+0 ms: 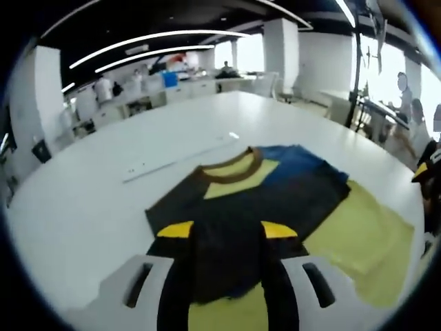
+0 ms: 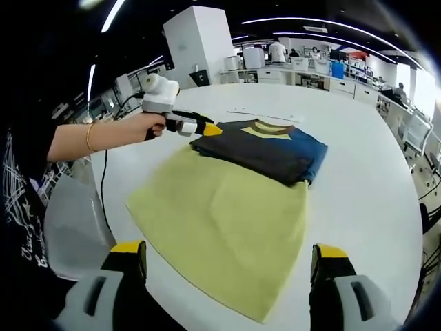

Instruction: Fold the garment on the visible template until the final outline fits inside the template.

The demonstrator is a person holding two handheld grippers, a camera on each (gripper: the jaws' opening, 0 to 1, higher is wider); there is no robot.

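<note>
Right gripper view shows the dark shirt (image 2: 258, 150) folded and lying on the far end of a yellow sheet (image 2: 224, 221) spread over the white bench (image 2: 372, 207). The right tongs (image 2: 231, 265) are spread wide above the sheet's near edge, gripping nothing. The left tongs (image 2: 207, 129), held in a hand (image 2: 148, 125), touch the shirt's edge; in the left gripper view they (image 1: 227, 234) pinch the shirt's (image 1: 262, 193) cloth.
</note>
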